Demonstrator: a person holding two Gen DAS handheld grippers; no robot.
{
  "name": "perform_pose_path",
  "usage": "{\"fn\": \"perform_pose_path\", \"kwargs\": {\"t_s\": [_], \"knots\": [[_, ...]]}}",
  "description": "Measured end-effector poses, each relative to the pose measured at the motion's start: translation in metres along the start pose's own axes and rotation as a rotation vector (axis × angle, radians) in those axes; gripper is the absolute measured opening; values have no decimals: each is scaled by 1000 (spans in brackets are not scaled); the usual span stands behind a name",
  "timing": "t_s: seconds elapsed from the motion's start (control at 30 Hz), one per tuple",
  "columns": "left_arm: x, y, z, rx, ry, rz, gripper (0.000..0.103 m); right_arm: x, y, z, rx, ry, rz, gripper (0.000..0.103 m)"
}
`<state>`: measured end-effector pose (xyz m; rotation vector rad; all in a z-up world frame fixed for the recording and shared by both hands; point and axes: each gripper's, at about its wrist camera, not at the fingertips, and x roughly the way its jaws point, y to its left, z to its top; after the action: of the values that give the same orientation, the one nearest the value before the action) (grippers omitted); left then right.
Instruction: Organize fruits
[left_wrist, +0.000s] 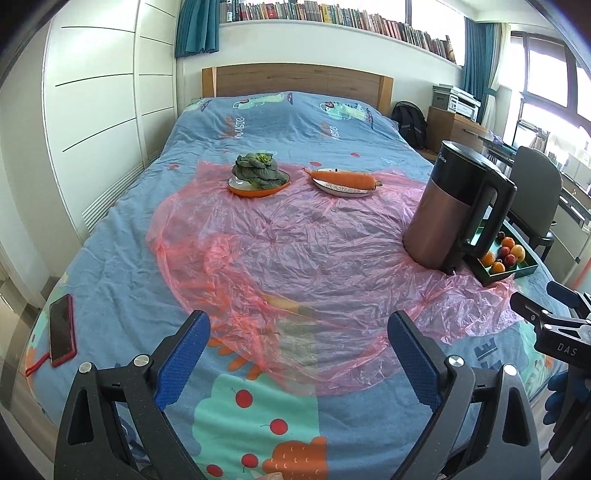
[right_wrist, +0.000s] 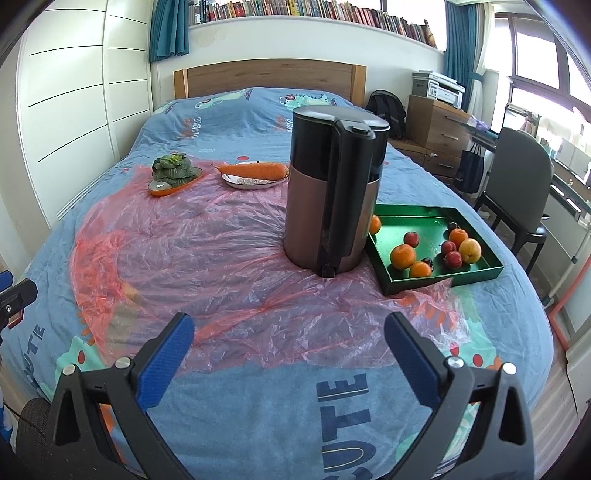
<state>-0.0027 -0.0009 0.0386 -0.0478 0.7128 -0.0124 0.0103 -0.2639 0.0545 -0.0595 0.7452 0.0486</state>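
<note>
My left gripper (left_wrist: 297, 354) is spread wide, nothing btwn the blue pads (left_wrist: 183, 363), hanging over the near edge of the bed (left_wrist: 110, 240). Right gripper (right_wrist: 288, 356) likewise released, empty, w/ its pads above the blue cover. Neither touches anything.

Just ahead lies a pink plastic sheet (right_wrist: 221, 266), crumpled over the middle of the bed. A red phone (left_wrist: 62, 329) sits near left, off the sheet.

Further in, on the right, a copper-and-black kettle (right_wrist: 332, 199) stands upright on the sheet, handle toward me, partly blocking the left end of the green tray (right_wrist: 443, 278) just beside it on its right. The tray holds the fruits (right_wrist: 436, 249): oranges, red plums, some small dark ones, loose in one compartment.

Far left, an orange dish (right_wrist: 173, 186) w/ a leafy green veg (right_wrist: 171, 168); right of it, a pale plate (right_wrist: 251, 182) w/ a carrot (right_wrist: 253, 170) lying across. Headboard (right_wrist: 269, 79) beyond.
</note>
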Motion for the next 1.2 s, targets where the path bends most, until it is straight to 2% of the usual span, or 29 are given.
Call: {"fn": "perform_pose_path", "kwargs": {"t_s": [0.13,0.33,0.43,0.57,0.93,1.2], "knots": [[-2,-4,1,9,-14,22,94,-1,-3,0,4,-13,-4,103],[-2,-12,4,13,-6,3,95,0,-9,-1,1,-24,-16,103],[-1,-18,3,22,2,1,98,0,-14,-1,-8,-31,-32,103],[0,-25,3,30,9,2,101,-1,-26,-1,9,-36,-47,103],[-9,-46,12,70,-22,4,101,-8,-63,4,51,-63,-86,103],[-4,-62,18,98,-10,7,101,-9,-81,9,64,-81,-92,103]]}}
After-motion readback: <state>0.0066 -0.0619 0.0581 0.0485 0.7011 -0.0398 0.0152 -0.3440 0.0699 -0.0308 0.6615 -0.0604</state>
